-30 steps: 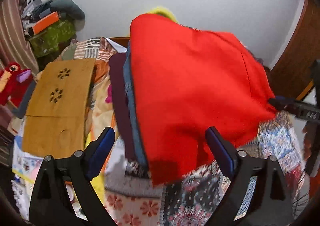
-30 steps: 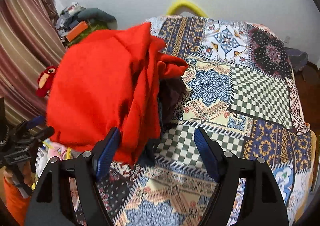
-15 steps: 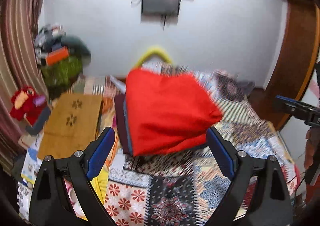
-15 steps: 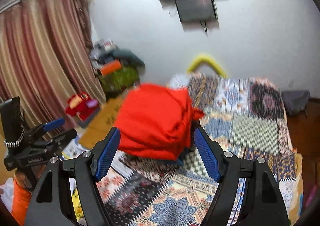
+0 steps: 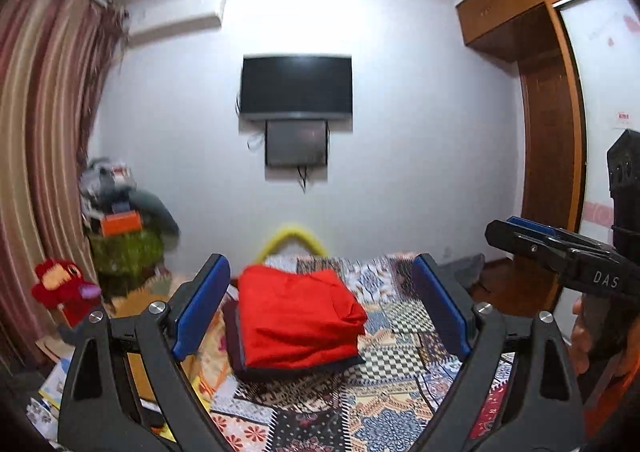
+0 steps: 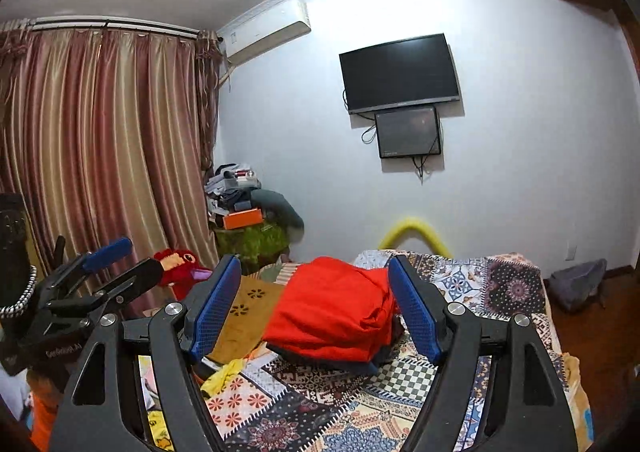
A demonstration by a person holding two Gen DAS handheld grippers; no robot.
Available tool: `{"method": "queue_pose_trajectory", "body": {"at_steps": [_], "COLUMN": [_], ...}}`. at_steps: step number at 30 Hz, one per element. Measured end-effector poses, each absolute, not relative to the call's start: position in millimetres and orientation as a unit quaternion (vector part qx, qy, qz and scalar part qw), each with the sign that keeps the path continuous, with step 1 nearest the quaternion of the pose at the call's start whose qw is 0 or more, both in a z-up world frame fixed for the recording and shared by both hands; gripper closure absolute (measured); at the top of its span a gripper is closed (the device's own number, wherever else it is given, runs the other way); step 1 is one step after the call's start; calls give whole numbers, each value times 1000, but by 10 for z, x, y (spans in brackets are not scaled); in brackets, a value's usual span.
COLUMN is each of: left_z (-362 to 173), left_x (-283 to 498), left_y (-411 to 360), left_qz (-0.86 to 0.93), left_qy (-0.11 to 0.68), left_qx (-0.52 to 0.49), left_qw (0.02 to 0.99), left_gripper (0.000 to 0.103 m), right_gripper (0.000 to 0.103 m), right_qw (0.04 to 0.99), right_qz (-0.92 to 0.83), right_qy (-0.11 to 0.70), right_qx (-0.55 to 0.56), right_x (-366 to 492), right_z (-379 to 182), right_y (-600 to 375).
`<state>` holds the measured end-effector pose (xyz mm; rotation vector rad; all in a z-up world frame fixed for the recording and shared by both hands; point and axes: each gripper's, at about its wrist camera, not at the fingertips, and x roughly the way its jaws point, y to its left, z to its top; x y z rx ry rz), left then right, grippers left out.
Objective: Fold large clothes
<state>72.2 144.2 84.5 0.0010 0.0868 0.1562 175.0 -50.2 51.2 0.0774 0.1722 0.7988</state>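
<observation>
clothes sit folded in a stack on the bed, toward its left side and near the far end. the top piece is red, folded into a thick block; under it show the edges of darker pieces, one blue, one maroon. in the right wrist view the stack shows loose red folds bunched on its right side.

the left gripper is held up over the near end of the bed, pointing about level at the far wall. its blue-padded fingers are spread wide and grasp nothing; the stack lies well beyond them. the right gripper is likewise released, its fingers wide apart and empty, with the stack far past them. each gripper shows at the edge of the other's view: the right one at the right edge, held in a hand, the left one at the left edge.

the bed wears a patchwork cover of tile and check prints. a yellow arch stands at its far end. left of the stack lies a wooden board with flower cut-outs. a red plush toy sits by the striped curtain, and a pile of bags and boxes fills the corner. a dark tv hangs on the white wall with a smaller screen beneath it. an air conditioner is mounted high, and a wooden wardrobe stands on the right.
</observation>
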Motion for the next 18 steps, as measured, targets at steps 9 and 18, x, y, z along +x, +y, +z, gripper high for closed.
{"method": "queue_pose_trajectory", "body": {"at_steps": [9, 18], "left_z": [550, 356], "left_x": [470, 505], "left_y": [1195, 1266], "left_qz": [113, 118], "left_qy": [18, 41], "left_qx": [9, -22], "left_qw": [993, 992], "left_gripper": [1, 1], "right_gripper": [14, 0], "right_qw": [938, 947], "right_qz": [333, 314], "right_qy": [81, 68], "right_qx": [52, 23], "right_x": [1639, 1595], "right_z": [308, 357], "right_y": [-580, -542]}}
